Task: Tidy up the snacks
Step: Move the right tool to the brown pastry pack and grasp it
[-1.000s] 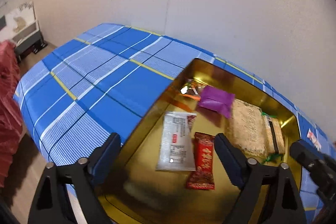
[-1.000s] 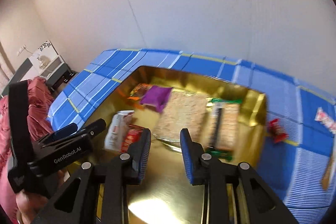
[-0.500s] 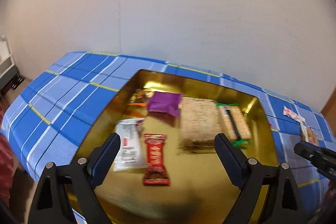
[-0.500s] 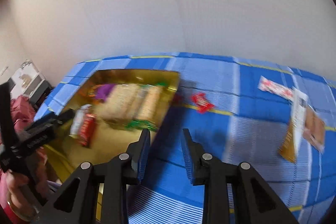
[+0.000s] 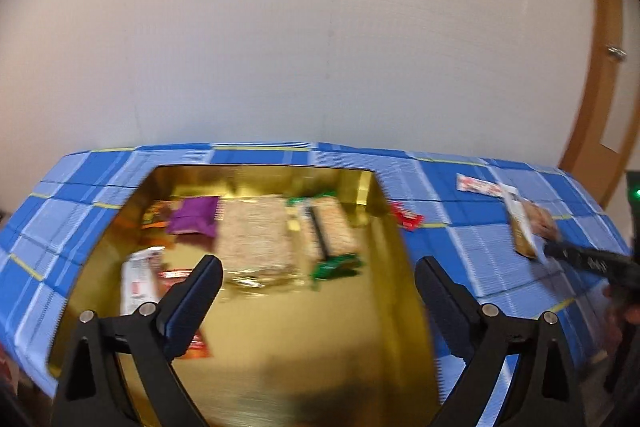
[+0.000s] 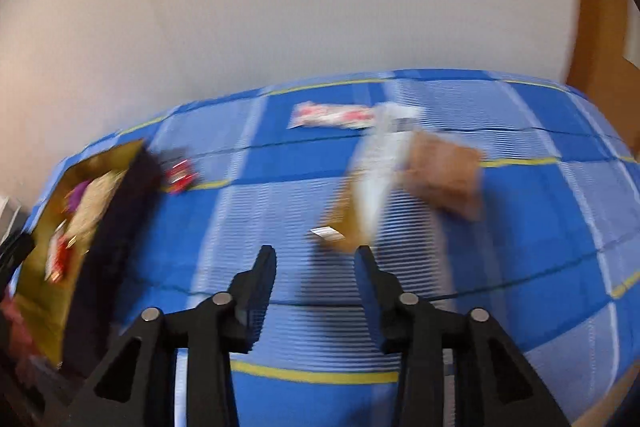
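Left tool (image 5: 318, 273), right tool (image 6: 316, 259): matte black plastic fingers, triangular cut-outs, round silver screws at pivots.

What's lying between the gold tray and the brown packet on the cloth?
In the right wrist view, a small red snack lies just outside the gold tray; from there to the brown packet is bare cloth.

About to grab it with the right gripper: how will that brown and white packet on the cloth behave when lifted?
The brown and white packet looks like a thin, flat pouch, so probably light and floppy. Its film wrapper may slip between the right gripper's fingers. Lying flat on the blue checked cloth, it won't roll.
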A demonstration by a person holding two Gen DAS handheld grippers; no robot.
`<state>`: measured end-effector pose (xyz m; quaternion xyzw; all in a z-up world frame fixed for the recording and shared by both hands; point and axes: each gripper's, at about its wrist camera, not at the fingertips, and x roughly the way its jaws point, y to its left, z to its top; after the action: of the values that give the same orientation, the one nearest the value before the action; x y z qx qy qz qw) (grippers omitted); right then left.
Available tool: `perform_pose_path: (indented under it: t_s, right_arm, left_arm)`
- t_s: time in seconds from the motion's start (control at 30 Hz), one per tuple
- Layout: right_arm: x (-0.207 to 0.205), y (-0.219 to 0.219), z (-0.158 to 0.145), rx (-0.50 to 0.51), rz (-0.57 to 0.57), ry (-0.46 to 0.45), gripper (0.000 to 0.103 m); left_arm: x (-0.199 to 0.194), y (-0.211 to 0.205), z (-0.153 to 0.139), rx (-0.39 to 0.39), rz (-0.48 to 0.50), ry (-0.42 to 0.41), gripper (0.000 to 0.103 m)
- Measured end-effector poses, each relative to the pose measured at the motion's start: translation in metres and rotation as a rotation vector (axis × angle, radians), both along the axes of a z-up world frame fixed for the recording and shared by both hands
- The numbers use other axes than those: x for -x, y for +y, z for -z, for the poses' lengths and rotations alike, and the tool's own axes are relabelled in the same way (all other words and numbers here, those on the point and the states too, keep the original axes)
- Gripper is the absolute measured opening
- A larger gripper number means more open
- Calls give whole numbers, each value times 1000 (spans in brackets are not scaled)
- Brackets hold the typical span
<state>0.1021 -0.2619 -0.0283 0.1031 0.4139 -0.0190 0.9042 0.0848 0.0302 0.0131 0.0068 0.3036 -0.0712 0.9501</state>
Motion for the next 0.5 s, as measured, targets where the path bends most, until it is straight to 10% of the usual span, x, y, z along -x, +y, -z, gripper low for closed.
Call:
perform_pose_path:
  t_s: [0.27,0.5]
  right_arm:
    - [-3,-76,2,-38,263,-25,45]
    - [-26,-96,2,-76,338,-72,72]
  left_arm:
    - [9,-47,2,-13,73,36,98]
    - [21,-78,10,-58,123,45,98]
